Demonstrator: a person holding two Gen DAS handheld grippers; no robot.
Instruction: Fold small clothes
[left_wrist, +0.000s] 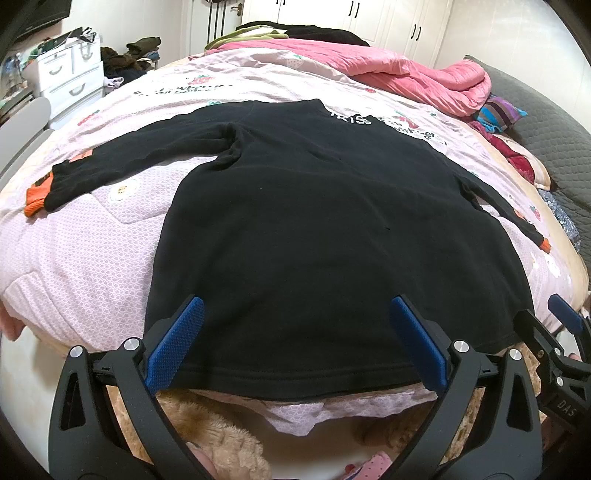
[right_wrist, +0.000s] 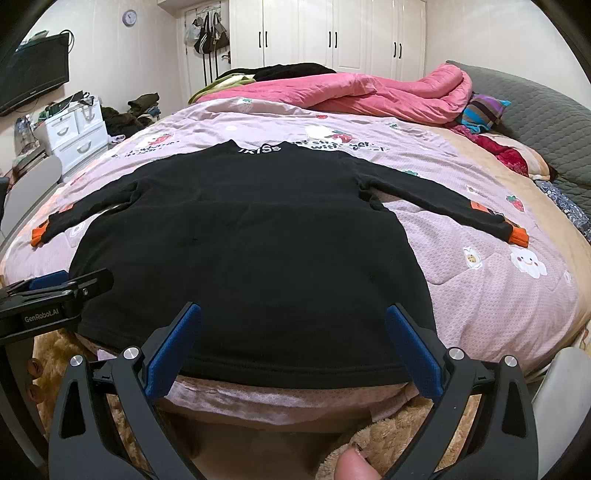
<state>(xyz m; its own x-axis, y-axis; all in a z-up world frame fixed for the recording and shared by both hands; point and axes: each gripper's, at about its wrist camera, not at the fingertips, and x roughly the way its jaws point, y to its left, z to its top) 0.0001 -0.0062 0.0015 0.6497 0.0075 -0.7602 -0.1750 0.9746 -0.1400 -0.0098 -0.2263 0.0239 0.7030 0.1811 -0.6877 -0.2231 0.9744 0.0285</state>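
Black top (right_wrist: 251, 236) flat on quilt (right_wrist: 491, 291) | left gripper (left_wrist: 295, 345), right gripper (right_wrist: 293, 349) wide open, empty — pre-fold | next: pinch hem, 2 corners

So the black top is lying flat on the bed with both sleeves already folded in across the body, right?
Not quite. The black top lies flat on the bed, but both sleeves are spread outward, orange cuffs at the ends, as the right wrist view shows.

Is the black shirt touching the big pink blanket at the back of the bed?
Apart. In the right wrist view, a strip of the lilac quilt shows between the black shirt collar and the pink blanket.
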